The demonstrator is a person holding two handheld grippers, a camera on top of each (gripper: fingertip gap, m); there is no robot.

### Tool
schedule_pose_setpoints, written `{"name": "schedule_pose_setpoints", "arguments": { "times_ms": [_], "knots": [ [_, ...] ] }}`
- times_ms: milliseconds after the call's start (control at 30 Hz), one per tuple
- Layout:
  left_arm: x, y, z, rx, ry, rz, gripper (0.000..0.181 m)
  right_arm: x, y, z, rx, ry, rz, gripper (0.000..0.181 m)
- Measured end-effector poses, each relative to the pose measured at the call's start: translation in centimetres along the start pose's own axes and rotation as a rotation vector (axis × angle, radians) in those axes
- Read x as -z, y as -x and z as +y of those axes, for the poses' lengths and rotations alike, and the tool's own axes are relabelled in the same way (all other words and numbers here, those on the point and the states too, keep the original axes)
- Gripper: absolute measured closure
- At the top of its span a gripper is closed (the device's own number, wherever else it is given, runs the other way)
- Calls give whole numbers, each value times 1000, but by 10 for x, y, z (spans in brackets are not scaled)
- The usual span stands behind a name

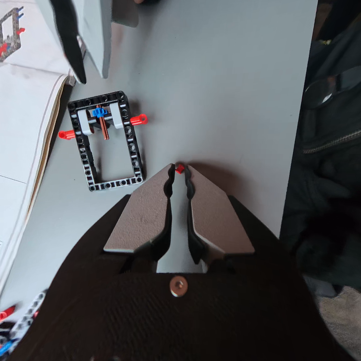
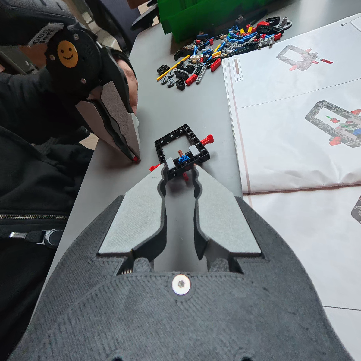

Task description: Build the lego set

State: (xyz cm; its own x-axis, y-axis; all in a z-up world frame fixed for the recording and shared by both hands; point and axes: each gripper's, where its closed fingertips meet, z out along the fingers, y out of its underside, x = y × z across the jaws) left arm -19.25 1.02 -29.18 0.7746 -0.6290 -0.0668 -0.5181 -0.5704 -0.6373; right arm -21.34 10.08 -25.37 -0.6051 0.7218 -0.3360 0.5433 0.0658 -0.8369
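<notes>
Your left gripper (image 1: 179,169) has its jaws clamped on a small red peg (image 1: 180,168) at mid-frame; your right gripper (image 2: 178,169) has its jaws apart around the black frame (image 2: 181,149) on the desk (image 2: 175,109).

The frame assembly (image 2: 181,149) lies flat on the table (image 2: 175,109) near its edge, with the open instruction booklet (image 2: 293,121) just beside it on the far side from the person. A heap of loose pieces (image 2: 218,52) sits farther along the table, next to the booklet's end and before a bin (image 2: 195,17). The left gripper (image 2: 135,158) stands tip-down on the table beside the frame, a small piece (image 1: 179,169) between its jaws, while the right gripper (image 2: 178,171) lies at the frame's near end.
</notes>
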Motion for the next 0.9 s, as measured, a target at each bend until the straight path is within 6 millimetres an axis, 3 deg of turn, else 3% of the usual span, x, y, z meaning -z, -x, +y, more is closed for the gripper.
{"name": "schedule_pose_setpoints", "arguments": {
  "times_ms": [100,233,333,500,600,733,900],
  "knots": [
    [0,6,0,123,-49,-11,174,-1,0,-1,47,19,25,156],
    [13,45,-3,157,-135,-239,174,-4,-3,-3,70,35,69,159],
    [16,62,-7,179,-101,-272,174,-7,-8,-4,32,37,84,163],
    [14,68,-29,163,-196,-234,174,-4,-12,0,3,42,99,163],
    [23,62,-48,112,-394,-193,174,2,-2,-11,24,-14,66,163],
    [54,51,-73,11,-665,-212,175,7,26,-33,38,-96,-12,174],
    [66,42,-87,-115,-710,-308,174,-1,60,-51,-56,-171,-155,172]
  ]
}}
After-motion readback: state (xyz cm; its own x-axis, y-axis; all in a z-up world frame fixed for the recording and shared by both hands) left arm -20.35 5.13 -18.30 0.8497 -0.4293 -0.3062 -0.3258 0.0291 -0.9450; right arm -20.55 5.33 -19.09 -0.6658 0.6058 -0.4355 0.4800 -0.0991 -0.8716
